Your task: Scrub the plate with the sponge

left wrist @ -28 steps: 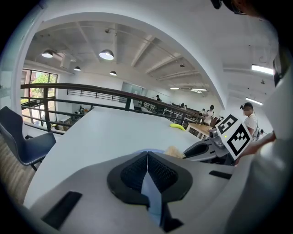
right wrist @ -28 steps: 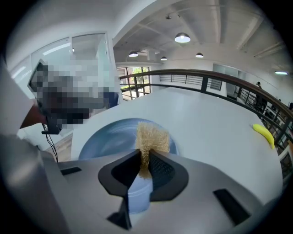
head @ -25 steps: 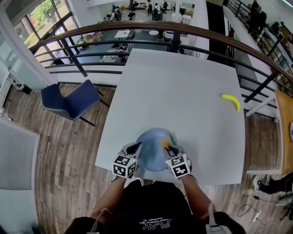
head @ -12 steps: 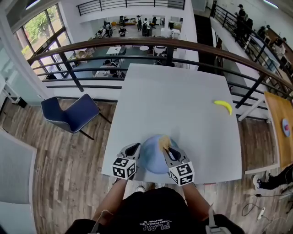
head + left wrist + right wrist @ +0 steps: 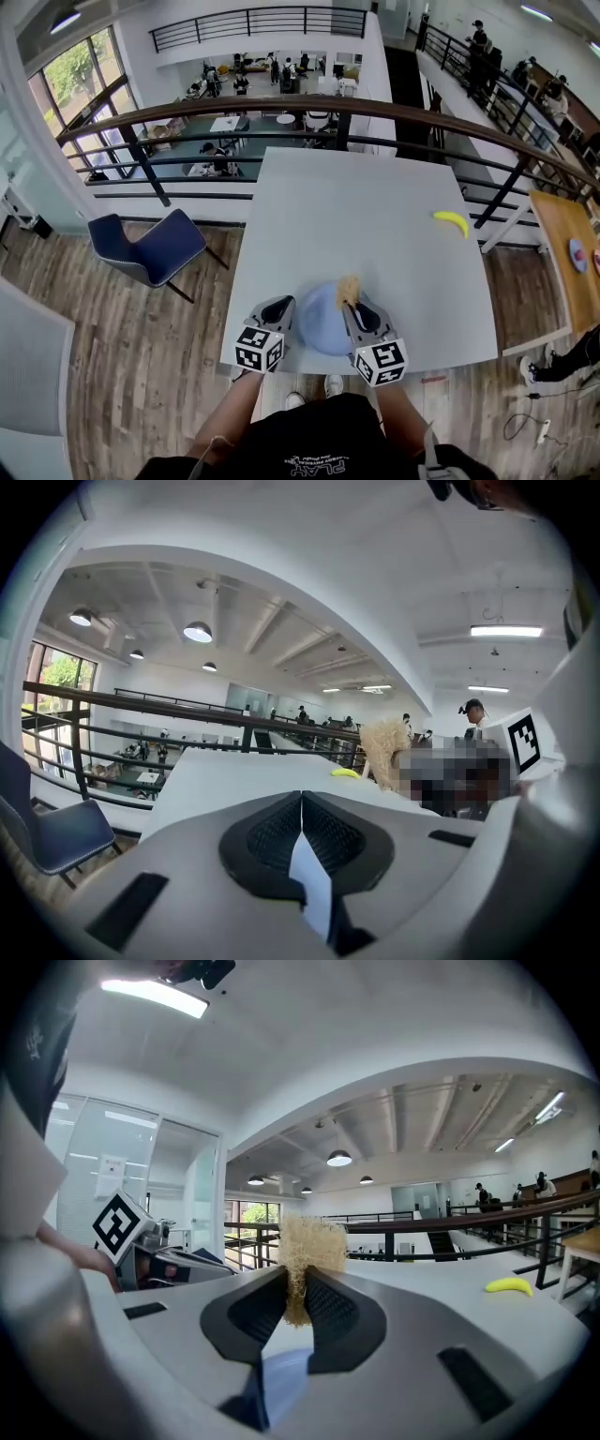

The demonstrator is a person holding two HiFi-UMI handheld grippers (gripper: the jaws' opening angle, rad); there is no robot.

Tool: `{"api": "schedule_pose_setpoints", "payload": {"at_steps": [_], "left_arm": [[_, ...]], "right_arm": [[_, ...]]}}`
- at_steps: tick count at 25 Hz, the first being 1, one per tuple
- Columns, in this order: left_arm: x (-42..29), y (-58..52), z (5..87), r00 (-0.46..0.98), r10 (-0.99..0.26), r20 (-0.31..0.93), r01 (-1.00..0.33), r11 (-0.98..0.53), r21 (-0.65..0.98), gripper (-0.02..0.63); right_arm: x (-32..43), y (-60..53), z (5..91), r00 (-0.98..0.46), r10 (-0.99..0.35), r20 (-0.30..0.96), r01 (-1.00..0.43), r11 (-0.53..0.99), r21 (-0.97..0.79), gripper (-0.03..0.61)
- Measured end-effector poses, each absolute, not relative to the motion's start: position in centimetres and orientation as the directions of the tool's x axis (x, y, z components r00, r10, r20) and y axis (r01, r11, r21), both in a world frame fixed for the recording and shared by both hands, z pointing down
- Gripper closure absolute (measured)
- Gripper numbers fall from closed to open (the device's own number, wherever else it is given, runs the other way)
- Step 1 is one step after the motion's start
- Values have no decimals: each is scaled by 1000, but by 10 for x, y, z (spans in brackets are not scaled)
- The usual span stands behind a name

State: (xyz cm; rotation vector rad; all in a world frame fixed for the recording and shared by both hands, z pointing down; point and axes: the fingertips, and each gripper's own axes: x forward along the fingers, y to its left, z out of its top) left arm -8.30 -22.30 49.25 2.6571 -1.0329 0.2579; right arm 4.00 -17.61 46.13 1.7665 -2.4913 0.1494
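Round pale-blue plate (image 5: 323, 328) lay by the white surface's (image 5: 375, 206) near edge, tan fibrous sponge (image 5: 349, 287) over its right side, clamped in right gripper (image 5: 352, 302), left gripper (image 5: 281, 306) pressed together at plate's left rim, banana (image 5: 451, 222) well apart.

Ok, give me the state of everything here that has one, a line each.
plate: resting on the table.
sponge: clamped, sticking out past the pads.
left claw: shut, by the plate's left edge.
right claw: shut on the sponge.
banana: lying loose near the table's right edge.
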Motion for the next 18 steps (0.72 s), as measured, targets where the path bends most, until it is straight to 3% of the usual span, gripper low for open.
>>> {"api": "schedule_pose_setpoints", "payload": {"at_steps": [18], "left_arm": [[-76, -193, 474, 772, -610, 179, -635, -757, 154, 598]], "right_arm": [[47, -137, 456, -248, -966, 73, -967, 251, 42, 517]]}}
